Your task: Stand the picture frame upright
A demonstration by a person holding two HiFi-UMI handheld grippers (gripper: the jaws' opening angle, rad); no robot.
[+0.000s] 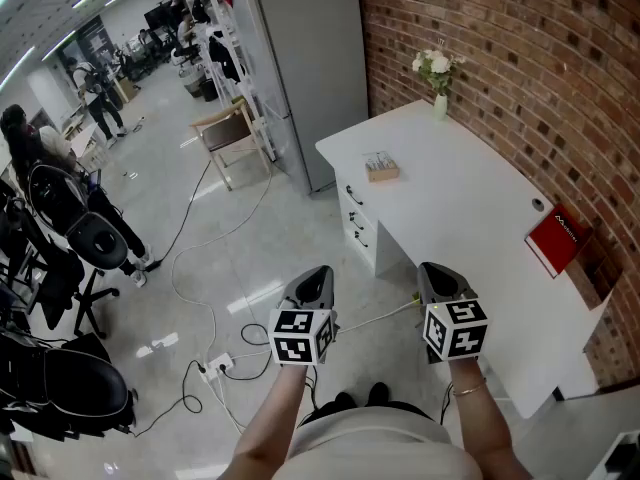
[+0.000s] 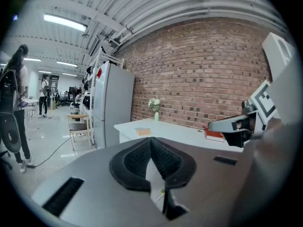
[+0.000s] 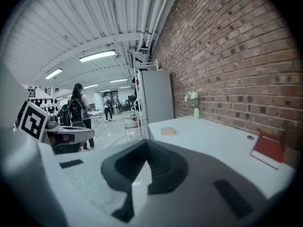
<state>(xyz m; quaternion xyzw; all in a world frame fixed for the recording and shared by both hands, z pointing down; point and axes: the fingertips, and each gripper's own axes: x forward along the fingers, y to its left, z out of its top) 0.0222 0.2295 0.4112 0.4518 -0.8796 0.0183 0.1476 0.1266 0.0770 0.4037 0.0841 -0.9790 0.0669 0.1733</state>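
A small wooden picture frame (image 1: 381,168) lies flat on the white desk (image 1: 470,218), near its far left edge. It shows as a tan block in the left gripper view (image 2: 142,132) and in the right gripper view (image 3: 167,131). Both grippers hang side by side over the floor, well short of the desk. My left gripper (image 1: 318,273) (image 2: 151,141) is shut with nothing in it. My right gripper (image 1: 437,270) (image 3: 147,143) is also shut and holds nothing. Each gripper sees the other at its side.
A vase of white flowers (image 1: 437,73) stands at the desk's far end by the brick wall. A red book (image 1: 557,240) lies near the wall on the right. Desk drawers (image 1: 357,223) face the floor, where cables and a power strip (image 1: 215,366) lie. A grey cabinet (image 1: 310,58), a chair (image 1: 232,133) and people stand further off.
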